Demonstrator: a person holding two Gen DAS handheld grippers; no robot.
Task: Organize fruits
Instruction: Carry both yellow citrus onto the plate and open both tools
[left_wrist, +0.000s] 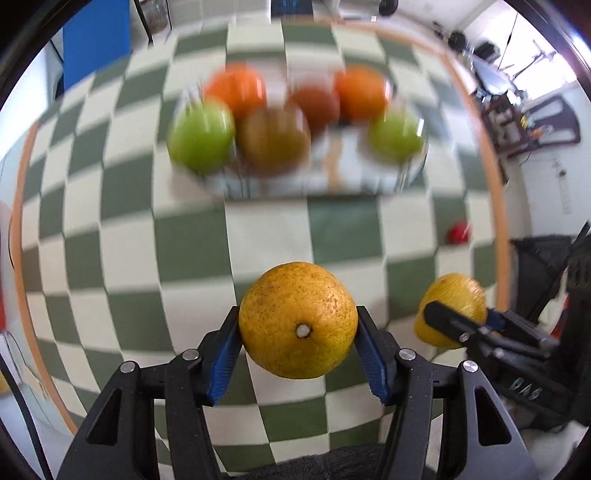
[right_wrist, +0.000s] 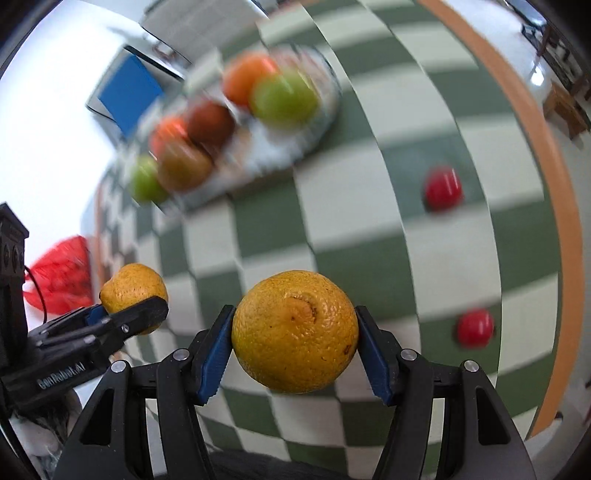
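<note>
1. Gripping a yellow-orange citrus fruit (left_wrist: 298, 325), the left hand-held gripper (left_wrist: 298, 332) has its blue pads (left_wrist: 223, 354) pressed on both sides; stem scar faces the camera. Fruit is held clear above the desk (left_wrist: 129, 251).
2. Right hand-held gripper (right_wrist: 295, 332) is likewise clamped on a second citrus fruit (right_wrist: 295, 330), blue pads touching its left and right flanks, navel end turned up toward the lens.
3. Each gripper shows in the other's view: the right one at the left-wrist frame's right edge (left_wrist: 448, 323) with its fruit (left_wrist: 452, 306); the left one at the right-wrist frame's left edge (right_wrist: 136, 310) with its fruit (right_wrist: 133, 290).
4. Desk carries a green-and-cream checked cloth (right_wrist: 369, 229) with an orange border.
5. Farther out, blurred by motion, a pale tray (left_wrist: 314, 177) holds two green apples (left_wrist: 201, 134), two orange fruits (left_wrist: 236, 88) and two brownish fruits (left_wrist: 273, 138), packed close together.
6. Two small red fruits (right_wrist: 443, 188) lie on the cloth to the right, well apart from the tray; only one (left_wrist: 459, 233) appears in the left-wrist view.
7. Red bag (right_wrist: 61, 275) sits beyond the desk's left edge.
</note>
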